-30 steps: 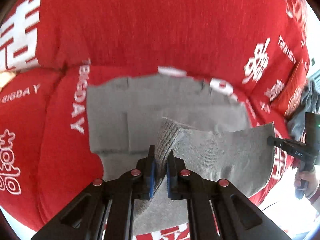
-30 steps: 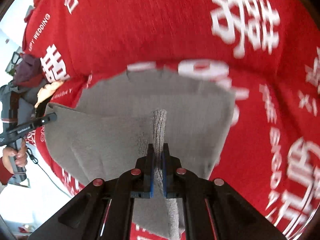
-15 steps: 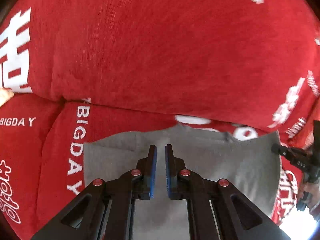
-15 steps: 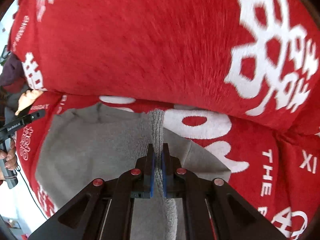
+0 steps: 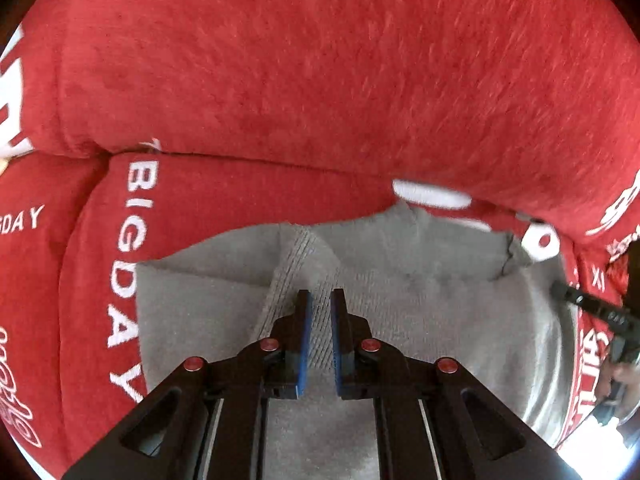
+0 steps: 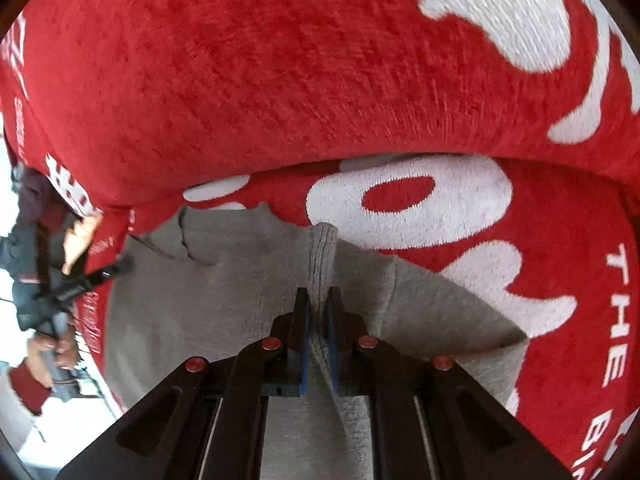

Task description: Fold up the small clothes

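One grey garment [image 6: 248, 304], pinched by right hand-held gripper [image 6: 319, 304]

A plush red sofa seat cushion [image 5: 240, 196] with white woven lettering, including the words "BIG DAY" [image 5: 128, 264], fills the lower part of both views. Behind it rises a fuzzy red sofa back cushion [image 5: 320, 72] of the same fabric, which carries large white rounded characters [image 6: 520, 24] in the right wrist view. At the left edge of the right wrist view, a heap of dark clothing [image 6: 28, 216] lies on the sofa.
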`<action>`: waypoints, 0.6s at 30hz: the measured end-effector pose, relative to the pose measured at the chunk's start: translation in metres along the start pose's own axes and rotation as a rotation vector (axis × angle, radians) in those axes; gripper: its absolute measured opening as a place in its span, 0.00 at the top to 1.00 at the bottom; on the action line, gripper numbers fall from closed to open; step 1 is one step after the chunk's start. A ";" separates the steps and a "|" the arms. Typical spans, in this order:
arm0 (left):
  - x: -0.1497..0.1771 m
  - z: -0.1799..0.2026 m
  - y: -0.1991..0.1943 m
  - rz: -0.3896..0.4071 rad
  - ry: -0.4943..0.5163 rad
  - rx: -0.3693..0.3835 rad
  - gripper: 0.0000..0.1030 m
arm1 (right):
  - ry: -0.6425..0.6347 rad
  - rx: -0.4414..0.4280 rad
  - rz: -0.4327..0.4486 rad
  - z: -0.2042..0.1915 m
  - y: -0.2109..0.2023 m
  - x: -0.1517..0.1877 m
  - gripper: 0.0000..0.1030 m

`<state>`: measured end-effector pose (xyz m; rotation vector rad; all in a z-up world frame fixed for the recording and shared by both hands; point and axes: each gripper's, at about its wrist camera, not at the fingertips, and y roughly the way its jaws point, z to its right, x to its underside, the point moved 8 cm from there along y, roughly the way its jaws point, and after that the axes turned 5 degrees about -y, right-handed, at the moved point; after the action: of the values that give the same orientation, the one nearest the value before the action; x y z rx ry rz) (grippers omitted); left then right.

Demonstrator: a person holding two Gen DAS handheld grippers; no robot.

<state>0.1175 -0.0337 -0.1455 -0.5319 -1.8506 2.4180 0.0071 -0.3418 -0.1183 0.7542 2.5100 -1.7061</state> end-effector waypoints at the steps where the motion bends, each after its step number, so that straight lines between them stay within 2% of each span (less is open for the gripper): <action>1: -0.001 0.001 0.005 -0.014 -0.001 0.004 0.90 | 0.009 -0.009 -0.002 0.000 0.000 0.001 0.88; 6: -0.002 0.004 0.023 -0.052 -0.028 0.009 0.90 | 0.035 -0.016 -0.043 0.004 0.008 0.006 0.88; 8: -0.004 0.010 0.018 -0.011 0.007 0.000 0.90 | 0.018 0.012 -0.044 0.003 0.007 0.005 0.92; 10: -0.008 0.015 0.009 0.035 0.024 0.005 1.00 | -0.028 0.057 -0.015 -0.003 0.000 -0.001 0.92; 13: -0.020 0.014 -0.007 0.098 0.027 0.004 0.99 | -0.084 0.101 0.037 -0.008 -0.011 -0.016 0.93; 18: -0.032 -0.008 0.002 0.096 -0.031 -0.052 0.99 | -0.061 0.140 -0.007 0.008 0.009 -0.020 0.93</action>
<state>0.1501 -0.0346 -0.1418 -0.6042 -1.9484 2.4573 0.0261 -0.3532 -0.1241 0.6897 2.3771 -1.8926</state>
